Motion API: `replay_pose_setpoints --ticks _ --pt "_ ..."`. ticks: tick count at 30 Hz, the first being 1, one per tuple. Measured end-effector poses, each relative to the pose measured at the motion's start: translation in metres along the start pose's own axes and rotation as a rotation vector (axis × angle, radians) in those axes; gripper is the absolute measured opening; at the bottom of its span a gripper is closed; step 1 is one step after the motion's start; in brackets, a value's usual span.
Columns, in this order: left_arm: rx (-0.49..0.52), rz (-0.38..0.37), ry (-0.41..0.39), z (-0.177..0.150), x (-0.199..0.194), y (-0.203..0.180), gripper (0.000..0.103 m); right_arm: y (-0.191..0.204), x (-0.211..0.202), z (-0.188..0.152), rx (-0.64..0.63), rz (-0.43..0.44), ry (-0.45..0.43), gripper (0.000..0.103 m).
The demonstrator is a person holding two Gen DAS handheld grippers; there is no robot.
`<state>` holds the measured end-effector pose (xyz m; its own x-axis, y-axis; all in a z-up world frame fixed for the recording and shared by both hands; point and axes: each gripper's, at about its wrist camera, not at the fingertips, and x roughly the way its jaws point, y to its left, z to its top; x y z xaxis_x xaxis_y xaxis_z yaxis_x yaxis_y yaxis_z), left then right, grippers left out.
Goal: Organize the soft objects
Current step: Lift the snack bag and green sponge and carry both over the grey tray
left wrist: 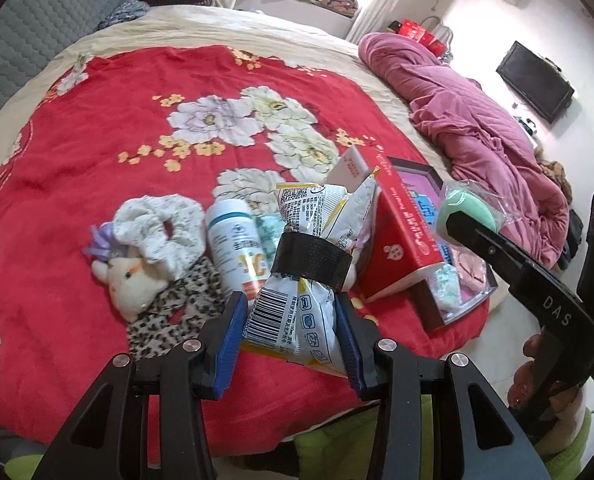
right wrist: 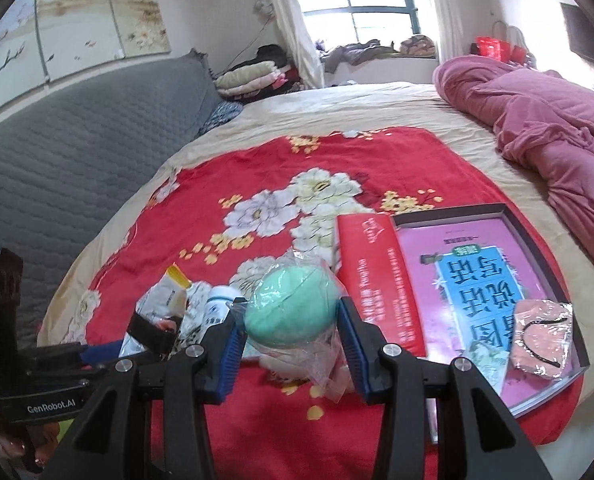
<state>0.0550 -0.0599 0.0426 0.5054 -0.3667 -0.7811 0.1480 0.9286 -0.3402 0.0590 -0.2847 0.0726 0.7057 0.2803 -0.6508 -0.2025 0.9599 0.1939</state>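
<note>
Soft things lie scattered along the near edge of the red flowered blanket (left wrist: 117,152), and I have one in each gripper. Furthest left from my left camera sits a small plush toy (left wrist: 131,280) with a white scrunchie (left wrist: 165,228) touching its top and a leopard-print cloth (left wrist: 173,312) under it. Just right of those lies a white bottle (left wrist: 235,248). Next comes my left gripper (left wrist: 289,320): its blue pads are partly closed on the sides of a white packet (left wrist: 297,312) with a barcode and a black band around its middle, and the packet rises clear of the blanket and leans away from me. Right of it a red box (left wrist: 405,236) leans on the rim of a shallow tray (left wrist: 429,304) that holds a pink and blue book (right wrist: 469,280). In the right camera, my right gripper (right wrist: 293,348) is likewise partly closed, its pads pressing both sides of a green ball (right wrist: 291,312) wrapped in a clear plastic bag, whose loose end hangs down between the fingers. The ball is off the blanket, just left of the red box. Further right, at the tray's near corner, a small clear pouch (right wrist: 541,336) with something pink inside rests on the book. A rumpled pink quilt (right wrist: 557,152) lies well beyond, along the bed's right side.
</note>
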Motion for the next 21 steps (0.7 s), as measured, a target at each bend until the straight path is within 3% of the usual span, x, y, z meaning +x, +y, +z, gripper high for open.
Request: replay_pose_setpoints --ticks 11,21 --pt "0.066 -0.023 -0.014 0.012 0.002 -0.034 0.046 -0.035 -0.011 0.006 0.063 -0.027 -0.035 0.045" --pt "0.160 -0.091 -0.001 0.026 0.023 -0.092 0.046 -0.103 -0.032 0.007 0.183 -0.116 -0.081 0.045"
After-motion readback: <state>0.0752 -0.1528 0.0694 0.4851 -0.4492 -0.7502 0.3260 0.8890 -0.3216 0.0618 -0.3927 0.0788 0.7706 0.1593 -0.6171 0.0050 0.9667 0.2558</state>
